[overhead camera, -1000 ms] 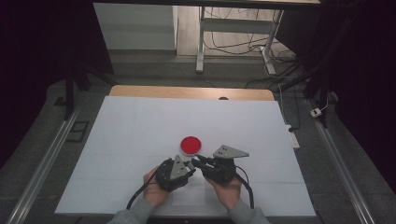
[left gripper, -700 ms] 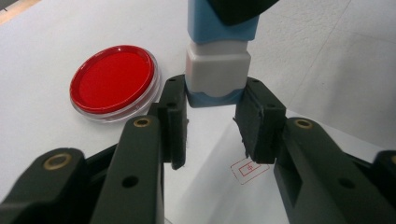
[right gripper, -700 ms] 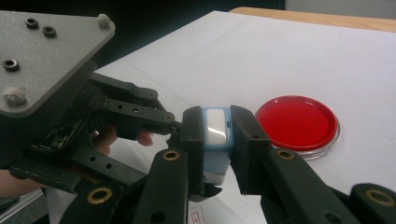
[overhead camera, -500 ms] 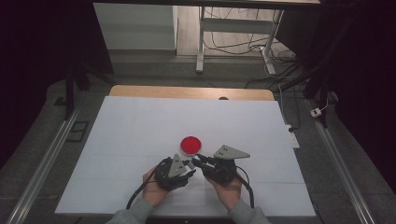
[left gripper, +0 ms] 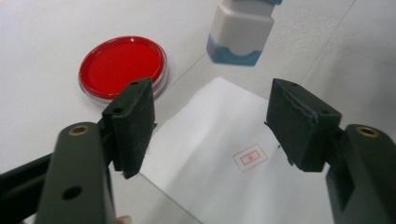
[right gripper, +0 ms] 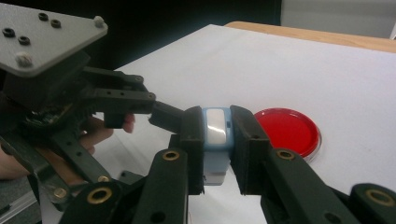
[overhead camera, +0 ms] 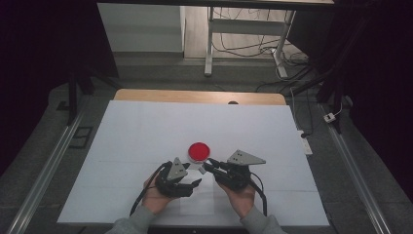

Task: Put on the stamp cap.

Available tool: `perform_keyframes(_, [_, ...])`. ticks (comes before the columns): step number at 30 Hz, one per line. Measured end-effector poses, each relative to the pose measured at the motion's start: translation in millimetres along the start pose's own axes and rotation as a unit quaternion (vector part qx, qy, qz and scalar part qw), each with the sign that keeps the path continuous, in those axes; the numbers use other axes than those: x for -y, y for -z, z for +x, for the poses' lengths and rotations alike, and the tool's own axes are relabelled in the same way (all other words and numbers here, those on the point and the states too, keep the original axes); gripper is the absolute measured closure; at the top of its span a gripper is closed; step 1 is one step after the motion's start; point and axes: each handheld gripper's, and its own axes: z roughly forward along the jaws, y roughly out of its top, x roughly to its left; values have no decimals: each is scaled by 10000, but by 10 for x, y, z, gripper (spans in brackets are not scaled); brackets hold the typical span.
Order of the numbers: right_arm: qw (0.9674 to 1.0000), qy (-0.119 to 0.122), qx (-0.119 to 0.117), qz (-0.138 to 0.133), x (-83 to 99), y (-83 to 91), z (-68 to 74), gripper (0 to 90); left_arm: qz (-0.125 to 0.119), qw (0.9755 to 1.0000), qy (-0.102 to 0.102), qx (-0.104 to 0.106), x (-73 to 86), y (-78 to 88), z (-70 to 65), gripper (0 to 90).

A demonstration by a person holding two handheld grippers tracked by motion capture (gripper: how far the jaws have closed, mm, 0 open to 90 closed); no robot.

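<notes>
right tool (right gripper: 215, 140) level, clamping stamp (right gripper: 215, 135) — left tool (left gripper: 210, 126) just opening, empty

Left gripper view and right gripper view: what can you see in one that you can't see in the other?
The left gripper view has a white paper sheet with a small red stamp mark between its open jaws. The right gripper view has the right gripper clamped on a white-and-blue stamp, and the left gripper beside it. Both have the red ink pad and the stamp.
</notes>
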Motion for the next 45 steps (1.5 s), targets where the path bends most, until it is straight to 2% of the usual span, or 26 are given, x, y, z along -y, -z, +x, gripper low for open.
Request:
perform_keyframes(7, [10000, 29, 19, -43, -14, 36, -45, 757, 67, 9997, 130, 173, 27, 123, 69, 300])
perform_keyframes(14, [9999, 47, 65, -77, -25, 70, -83, 757, 95, 9996, 192, 182, 104, 295, 157, 301])
perform_keyframes(30, [9997, 187, 156, -87, -32, 100, -124, 757, 103, 9989, 446, -133, 415, 679, 325, 301])
perform_keyframes(40, [9995, 221, 187, -94, -38, 115, -147, 757, 133, 9971, 686, -285, 613, 840, 394, 301])
perform_keyframes(45, [9994, 259, 186, -94, -45, 119, -159, 757, 119, 9964, 765, -350, 656, 882, 423, 301])
